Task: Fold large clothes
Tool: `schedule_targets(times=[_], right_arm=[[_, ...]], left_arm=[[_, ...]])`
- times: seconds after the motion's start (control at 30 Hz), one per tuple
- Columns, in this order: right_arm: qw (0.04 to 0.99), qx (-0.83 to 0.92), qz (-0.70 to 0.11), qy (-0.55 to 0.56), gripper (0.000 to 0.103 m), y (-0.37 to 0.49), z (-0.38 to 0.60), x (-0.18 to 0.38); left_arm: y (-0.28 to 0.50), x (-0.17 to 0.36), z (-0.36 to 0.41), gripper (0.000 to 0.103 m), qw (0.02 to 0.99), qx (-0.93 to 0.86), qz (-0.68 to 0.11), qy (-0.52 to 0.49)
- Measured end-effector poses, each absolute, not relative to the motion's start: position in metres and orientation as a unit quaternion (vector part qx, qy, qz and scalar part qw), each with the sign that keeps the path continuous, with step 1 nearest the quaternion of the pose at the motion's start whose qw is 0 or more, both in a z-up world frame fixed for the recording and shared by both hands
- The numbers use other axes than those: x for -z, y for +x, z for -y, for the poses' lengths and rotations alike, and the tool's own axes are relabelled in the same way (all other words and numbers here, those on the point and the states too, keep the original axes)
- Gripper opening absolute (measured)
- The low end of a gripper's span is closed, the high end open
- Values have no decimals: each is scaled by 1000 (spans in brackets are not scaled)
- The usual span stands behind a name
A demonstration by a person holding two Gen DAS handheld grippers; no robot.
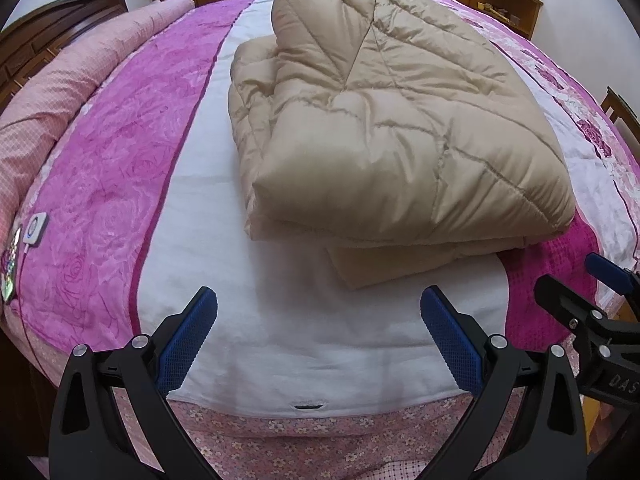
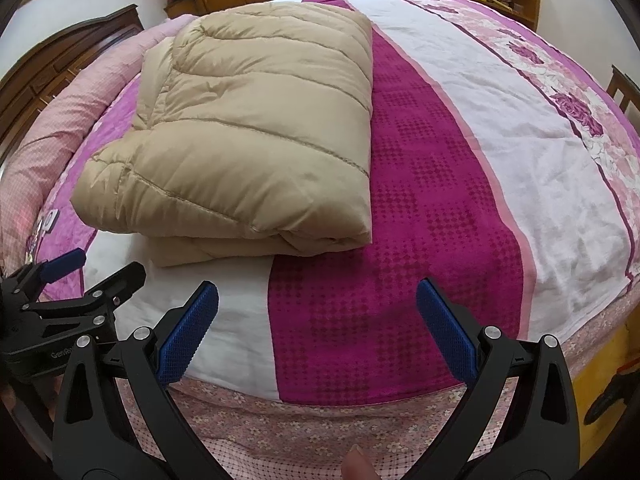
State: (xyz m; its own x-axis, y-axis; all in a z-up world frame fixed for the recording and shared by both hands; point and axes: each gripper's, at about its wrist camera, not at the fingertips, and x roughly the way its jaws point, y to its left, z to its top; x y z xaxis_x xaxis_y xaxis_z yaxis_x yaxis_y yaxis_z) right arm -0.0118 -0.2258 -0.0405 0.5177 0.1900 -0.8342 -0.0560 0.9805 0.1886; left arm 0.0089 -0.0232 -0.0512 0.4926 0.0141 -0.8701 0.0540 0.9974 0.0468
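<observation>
Both grippers, your left gripper [image 1: 318,322] and right gripper [image 2: 318,318], are hanging wide and empty at the bottom. You are looking at the puffy tan coat [image 1: 384,120], already folded mid-frame on the bed [image 1: 280,320]; press it flat gently.

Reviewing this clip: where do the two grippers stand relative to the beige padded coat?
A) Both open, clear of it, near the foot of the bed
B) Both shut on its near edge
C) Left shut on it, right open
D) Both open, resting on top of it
A: the left gripper and right gripper both show spread fingers with nothing between them, short of the folded coat, which lies on the bed.
</observation>
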Motion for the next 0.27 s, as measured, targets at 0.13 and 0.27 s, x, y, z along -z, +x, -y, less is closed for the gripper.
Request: schedule_targets(times=[0.13, 0.27], right_arm=[[868, -67, -489, 61, 98, -11, 227, 42], [869, -55, -488, 53, 98, -15, 244, 39]], left_arm=[[9, 54, 15, 97, 860, 12, -509, 25], [2, 53, -14, 97, 866, -2, -500, 7]])
